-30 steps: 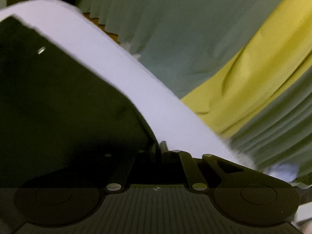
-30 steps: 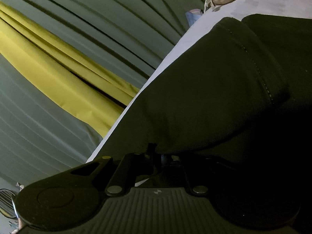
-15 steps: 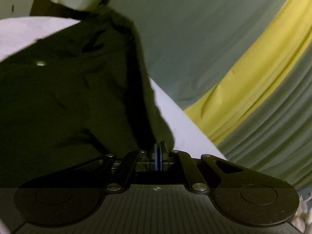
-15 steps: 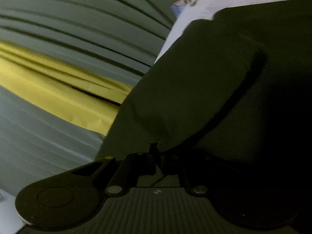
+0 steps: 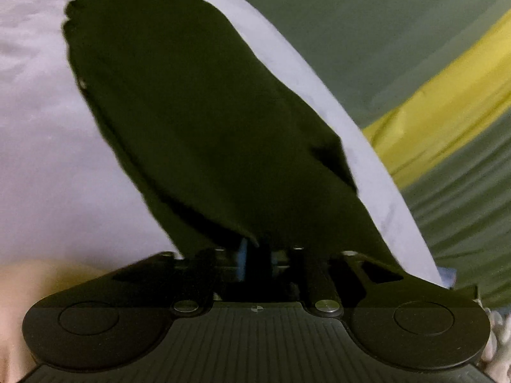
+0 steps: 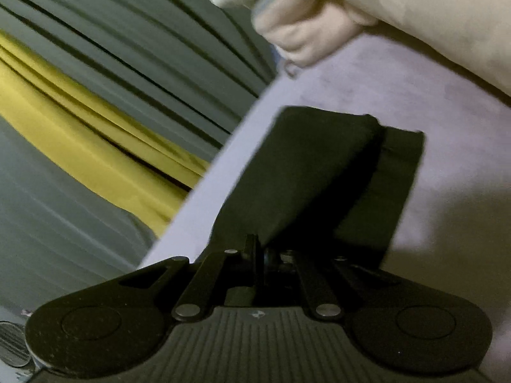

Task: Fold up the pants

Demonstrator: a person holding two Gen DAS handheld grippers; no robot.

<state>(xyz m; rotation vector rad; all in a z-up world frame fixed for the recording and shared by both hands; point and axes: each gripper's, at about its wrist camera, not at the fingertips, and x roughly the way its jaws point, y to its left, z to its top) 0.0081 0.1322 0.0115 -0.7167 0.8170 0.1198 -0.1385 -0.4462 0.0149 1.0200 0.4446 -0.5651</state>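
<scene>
**Dark pants pinched in both tools over pale lilac surface**

Left tool (image 5: 255, 255): closed tight on the near edge of the dark pants (image 5: 198, 121). Blue pad visible just left of the pinch point. Fabric rising straight ahead of the tool as one broad, dark panel, widest in the middle and rounded off at the far end. Small pale speck noted on the panel's left edge. Folded-over flap on the right side of the panel, ahead and right of the tool. Lilac sheet (image 5: 48, 159) under and to both sides of the pants; kind of support beneath cannot be told. Green curtain (image 5: 367, 32) with a yellow band (image 5: 440, 108) beyond the sheet, ahead and right. Blurred peach-toned area at lower left of the tool, unidentified.

Right tool (image 6: 260, 255): closed narrow on the pants (image 6: 306, 175), gripping the near end of a raised fold. Upper layer sloping up and away ahead of the tool, casting a shadow on a second layer lying just right of it. Far end of the pants squared off, resting on the sheet (image 6: 399, 102). Cream-coloured cloth bundle (image 6: 319, 22) at the far edge, ahead and slightly right, apart from the pants. Green and yellow curtain (image 6: 95, 127) filling the left side. Frame slightly blurred.
</scene>
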